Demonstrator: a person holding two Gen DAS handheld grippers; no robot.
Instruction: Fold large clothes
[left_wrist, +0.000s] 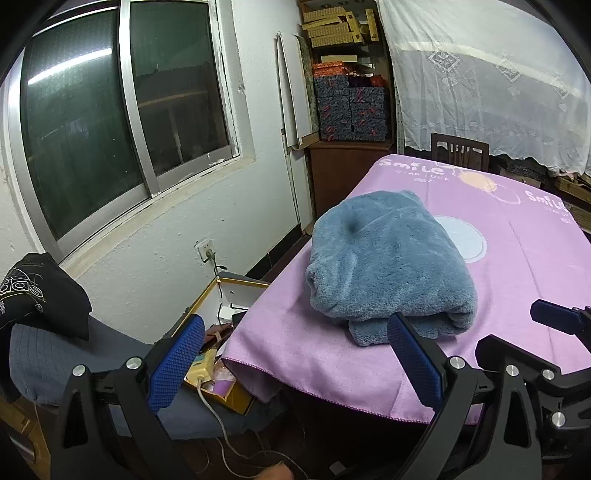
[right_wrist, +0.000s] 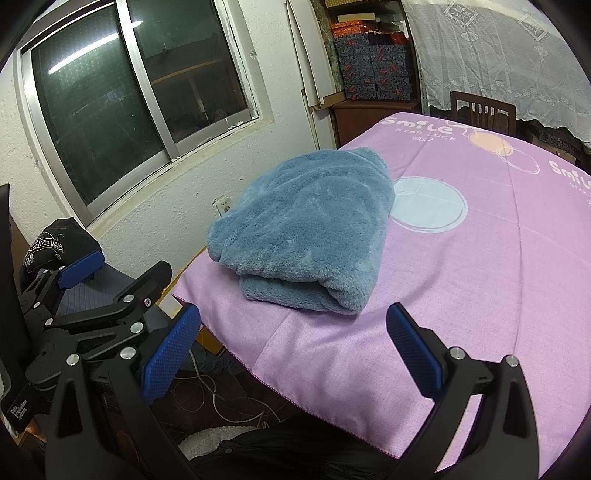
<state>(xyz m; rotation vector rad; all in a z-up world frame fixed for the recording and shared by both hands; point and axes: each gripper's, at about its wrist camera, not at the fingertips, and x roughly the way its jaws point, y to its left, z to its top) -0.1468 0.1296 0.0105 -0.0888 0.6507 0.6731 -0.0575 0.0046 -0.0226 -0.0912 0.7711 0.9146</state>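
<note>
Now, left to right:
Window side: a black cap (left_wrist: 38, 291) sits on a chair near the wall, well apart from the work, so it does not get in the way.
Left gripper (left_wrist: 295, 354): jaws wide, holding nothing; it hangs off the near left corner of the table, one finger over the floor clutter, likely drawn back because no grip is needed.
Fleece (right_wrist: 306, 229): a blue bundle lying folded, doubled edge toward the grippers, on the left half of the pink cloth (right_wrist: 461, 288), close to the window-side edge; the fold looks done or nearly so.
Right gripper (right_wrist: 293, 350): jaws wide and empty, just short of the fleece, clear of it.
Far end: a chair (right_wrist: 482, 109) stands beyond the table.
</note>
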